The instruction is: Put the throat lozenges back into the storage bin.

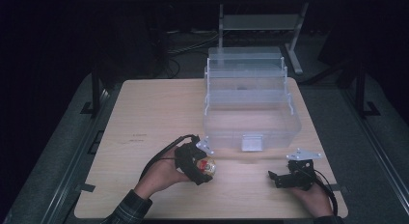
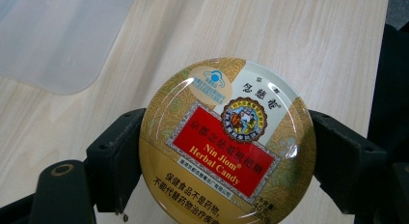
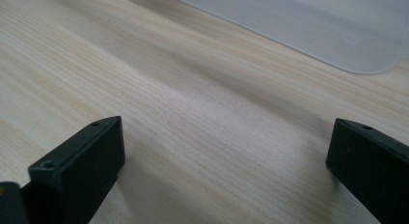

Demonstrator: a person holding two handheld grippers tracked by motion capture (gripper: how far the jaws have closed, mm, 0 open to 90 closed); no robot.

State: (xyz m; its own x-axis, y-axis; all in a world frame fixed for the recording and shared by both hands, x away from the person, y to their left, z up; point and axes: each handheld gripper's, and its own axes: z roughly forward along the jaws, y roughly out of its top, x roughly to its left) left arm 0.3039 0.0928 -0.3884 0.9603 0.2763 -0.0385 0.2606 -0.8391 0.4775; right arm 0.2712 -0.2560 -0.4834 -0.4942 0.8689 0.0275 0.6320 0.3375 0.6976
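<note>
here the left gripper point(image 1: 205, 167) is clamping a round gold and red candy tin point(image 2: 226, 144) between its two black jaws, one pressing on each side of the rim. the tin is facing up with its printed lid showing, sitting low over the pale wooden table point(image 1: 159, 113) near the front edge, left of centre. the right gripper point(image 1: 277, 178) is resting near the table's front right with its jaws spread wide and nothing between them. a clear plastic storage box point(image 1: 251, 101) with stepped tiers is standing at the table's far middle, apart from both grippers.
</note>
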